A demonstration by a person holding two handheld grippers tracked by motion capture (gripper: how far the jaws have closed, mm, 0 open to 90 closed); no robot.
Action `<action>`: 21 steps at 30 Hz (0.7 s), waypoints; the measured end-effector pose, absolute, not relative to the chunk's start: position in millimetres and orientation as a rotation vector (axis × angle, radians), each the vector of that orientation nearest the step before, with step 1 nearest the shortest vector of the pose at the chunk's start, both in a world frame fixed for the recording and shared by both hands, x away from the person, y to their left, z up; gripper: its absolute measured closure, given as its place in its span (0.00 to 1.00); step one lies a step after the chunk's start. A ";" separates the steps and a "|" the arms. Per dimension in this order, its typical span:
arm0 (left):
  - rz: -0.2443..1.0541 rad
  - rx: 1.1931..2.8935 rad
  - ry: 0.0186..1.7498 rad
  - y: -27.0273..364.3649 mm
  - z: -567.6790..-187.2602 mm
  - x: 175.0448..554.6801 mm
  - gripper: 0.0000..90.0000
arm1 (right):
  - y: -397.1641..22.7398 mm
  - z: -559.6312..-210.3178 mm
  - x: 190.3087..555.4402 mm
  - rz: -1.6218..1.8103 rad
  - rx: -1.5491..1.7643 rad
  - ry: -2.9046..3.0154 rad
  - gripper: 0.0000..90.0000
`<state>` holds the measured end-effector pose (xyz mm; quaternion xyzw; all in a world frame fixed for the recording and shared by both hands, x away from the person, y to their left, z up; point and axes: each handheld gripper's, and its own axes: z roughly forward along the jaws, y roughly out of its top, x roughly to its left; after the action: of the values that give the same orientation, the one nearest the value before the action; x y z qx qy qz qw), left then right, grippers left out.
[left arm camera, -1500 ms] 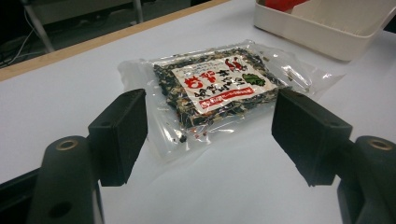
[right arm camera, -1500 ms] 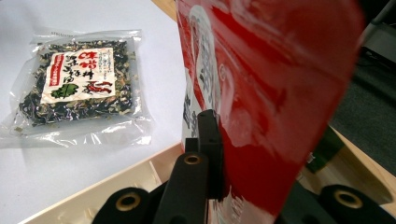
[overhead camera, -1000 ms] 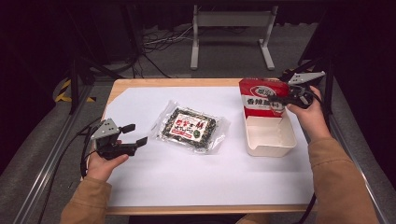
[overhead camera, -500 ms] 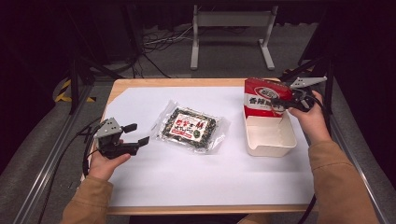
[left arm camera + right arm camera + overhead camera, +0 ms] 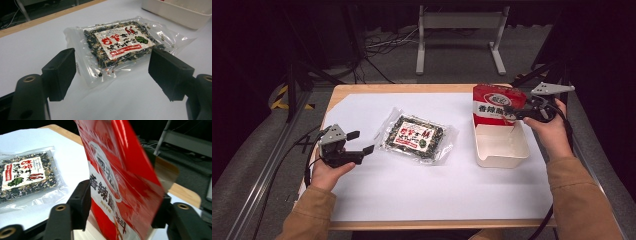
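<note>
**Over the white bin: red packet stands loose between parted jaws**

At the table's right end, the right gripper reaches across the white bin, and its jaws have just been opening. The red snack packet stands upright in the bin's far end, between those jaws; in the right gripper view the packet has a gap beside the left pad, so nothing clamps it.

Near the left edge, the left gripper rests low with its jaws spread wide and empty, pointed at the clear packet of dark dried mix. That packet lies flat on the white sheet, just ahead of the pads and apart from them.

The sheet covers most of a pale wooden tabletop. Beyond it the room is dark: grey carpet, loose cables, a grey metal stand, and yellow-black tape on the floor at left.
</note>
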<state>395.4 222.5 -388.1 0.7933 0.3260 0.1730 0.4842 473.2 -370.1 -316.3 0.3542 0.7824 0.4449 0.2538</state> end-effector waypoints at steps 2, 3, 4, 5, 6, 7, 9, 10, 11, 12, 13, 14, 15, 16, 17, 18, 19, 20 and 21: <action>0.425 1.933 0.795 222.2 -388.2 396.3 0.25 | -370.7 -313.0 467.3 1.232 0.972 2.093 0.42; 0.421 1.929 0.798 221.4 -388.3 397.0 0.25 | -370.8 -311.7 464.4 1.203 0.979 2.083 0.38; 0.413 1.924 0.804 220.0 -388.3 397.3 0.25 | -370.8 -311.1 462.4 1.182 0.981 2.077 0.37; 0.424 1.932 0.790 220.1 -387.8 398.3 0.25 | -370.9 -310.7 460.8 1.178 0.982 2.070 0.36; 0.421 1.933 0.789 219.7 -387.6 398.5 0.25 | -371.6 -310.1 458.6 1.175 0.981 2.061 0.35; 0.414 1.930 0.790 219.0 -387.7 398.6 0.25 | -372.7 -309.2 456.0 1.177 0.988 2.051 0.33; 0.415 1.934 0.789 218.9 -387.6 398.9 0.25 | -374.6 -307.8 452.7 1.185 0.993 2.029 0.33; 0.418 1.932 0.788 218.7 -387.8 399.4 0.25 | -377.0 -306.3 449.2 1.195 0.993 2.015 0.32; 0.418 1.933 0.790 218.7 -387.8 399.5 0.25 | -378.3 -304.9 445.6 1.208 1.000 2.009 0.32; 0.422 1.933 0.789 218.7 -387.7 399.7 0.25 | -378.9 -304.2 443.6 1.206 0.999 2.007 0.32; 0.423 1.932 0.790 218.7 -387.6 399.8 0.25 | -379.1 -303.0 440.1 1.200 1.003 2.006 0.32; 0.422 1.930 0.795 218.6 -387.6 399.7 0.25 | -379.2 -302.0 437.2 1.192 1.004 2.010 0.32; 0.423 1.931 0.796 218.6 -387.6 399.6 0.25 | -378.9 -301.1 434.4 1.193 1.004 2.008 0.31; 0.419 1.931 0.799 218.4 -387.6 399.4 0.25 | -378.7 -300.2 431.3 1.196 1.001 2.009 0.31; 0.422 1.932 0.798 218.3 -387.5 399.5 0.25 | -378.2 -299.2 428.3 1.196 1.000 2.009 0.31; 0.421 1.935 0.794 218.2 -387.4 399.5 0.25 | -377.8 -298.6 425.2 1.190 1.001 2.009 0.31; 0.421 1.936 0.797 217.8 -387.3 399.3 0.25 | -377.0 -298.2 421.9 1.188 1.007 2.008 0.31; 0.420 1.936 0.797 217.3 -387.1 399.3 0.25 | -376.3 -298.1 418.9 1.189 1.006 2.004 0.30; 0.419 1.936 0.798 216.7 -387.0 399.6 0.25 | -375.7 -298.3 415.1 1.178 1.005 1.997 0.29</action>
<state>399.6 216.7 -387.0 0.7943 0.3275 0.1720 0.4820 415.1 -375.7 -298.3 0.3790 0.7533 0.4443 0.3025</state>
